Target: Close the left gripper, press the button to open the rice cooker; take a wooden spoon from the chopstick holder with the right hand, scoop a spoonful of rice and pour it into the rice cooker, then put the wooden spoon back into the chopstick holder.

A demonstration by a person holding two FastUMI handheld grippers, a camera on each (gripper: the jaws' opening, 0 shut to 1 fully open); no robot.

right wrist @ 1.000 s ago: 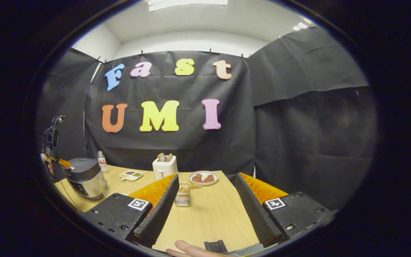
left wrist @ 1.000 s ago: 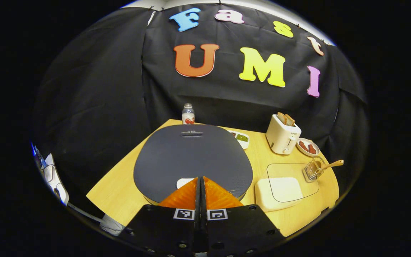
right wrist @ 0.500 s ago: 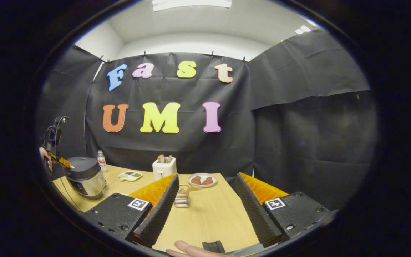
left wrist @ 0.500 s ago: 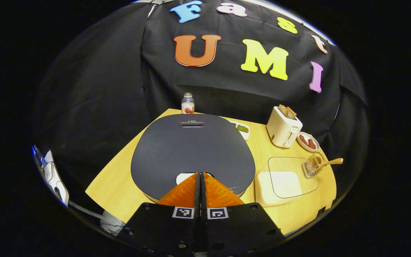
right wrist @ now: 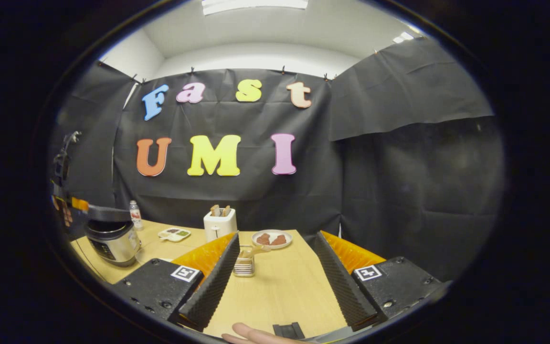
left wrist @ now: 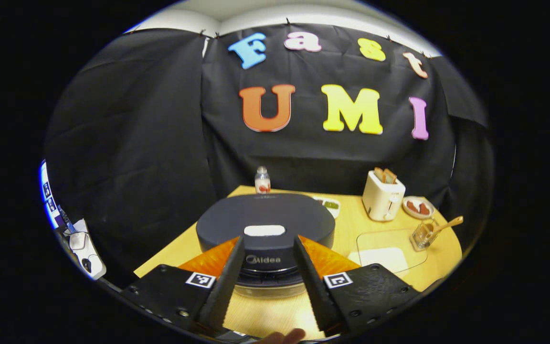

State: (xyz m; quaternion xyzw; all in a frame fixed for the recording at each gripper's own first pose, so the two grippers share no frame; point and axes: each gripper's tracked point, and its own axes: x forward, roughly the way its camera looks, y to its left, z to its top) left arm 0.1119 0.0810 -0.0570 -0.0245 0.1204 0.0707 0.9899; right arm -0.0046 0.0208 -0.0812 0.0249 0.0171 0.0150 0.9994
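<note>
Since the left claw (left wrist: 265,267) had been shut on the button (left wrist: 264,230) half a second earlier, its jaws now stood apart and backed off, framing the cooker (left wrist: 265,239) without touching it. In the left gripper view the lid looked tipped up from its front edge, so the press probably worked. At about three o'clock the spoon (left wrist: 443,225) leaned in the holder (left wrist: 423,233), with the rice box (left wrist: 385,253) nearer on the bench (left wrist: 346,224).

In the right gripper view the right claw (right wrist: 275,267) was unchanged: open and empty, with the holder (right wrist: 244,262) at about eleven o'clock. At nine o'clock the cooker (right wrist: 111,236) showed its lid lifted off the body. Fetching the spoon came next.
</note>
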